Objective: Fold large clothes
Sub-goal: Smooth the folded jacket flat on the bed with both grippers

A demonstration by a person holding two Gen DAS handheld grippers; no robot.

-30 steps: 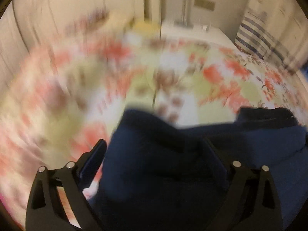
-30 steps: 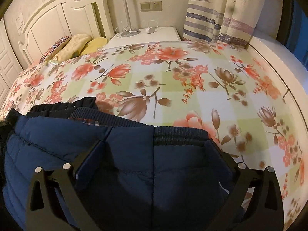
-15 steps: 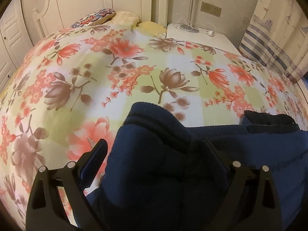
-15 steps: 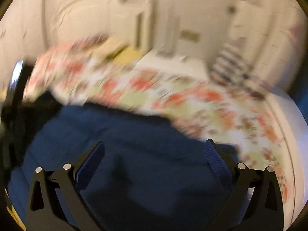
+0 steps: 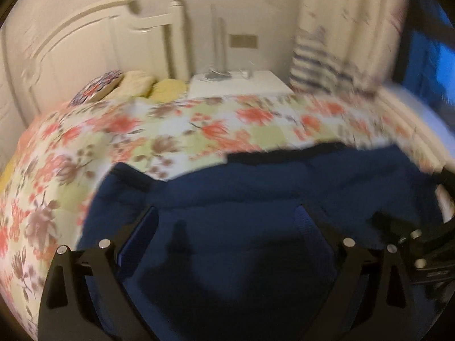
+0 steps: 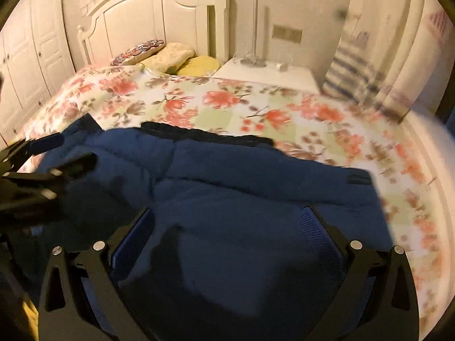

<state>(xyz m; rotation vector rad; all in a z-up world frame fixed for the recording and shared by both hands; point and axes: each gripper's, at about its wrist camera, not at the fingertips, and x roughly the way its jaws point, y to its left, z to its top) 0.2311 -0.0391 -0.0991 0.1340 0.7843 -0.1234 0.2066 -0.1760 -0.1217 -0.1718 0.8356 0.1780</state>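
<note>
A dark navy padded jacket (image 5: 256, 199) with black ribbed trim lies spread across the near part of a floral bedspread (image 5: 176, 130). My left gripper (image 5: 226, 227) hovers over the jacket's near side, its fingers wide apart with nothing pinched between them. In the right wrist view the same jacket (image 6: 256, 187) fills the lower half, and my right gripper (image 6: 227, 236) stands open above it. The right gripper (image 5: 421, 253) shows at the right edge of the left wrist view. The left gripper (image 6: 42, 176) shows at the left edge of the right wrist view. Both views are motion-blurred.
A white headboard (image 6: 148, 20) and several pillows (image 6: 176, 56) sit at the far end of the bed. A white nightstand (image 6: 264, 74) with a lamp base stands beside it, a striped curtain (image 6: 349, 68) to the right and wardrobe doors (image 6: 25, 62) to the left.
Both grippers have drawn back and up from the jacket's ribbed edge, so more of the jacket and room shows. The two grippers now appear in each other's views.
</note>
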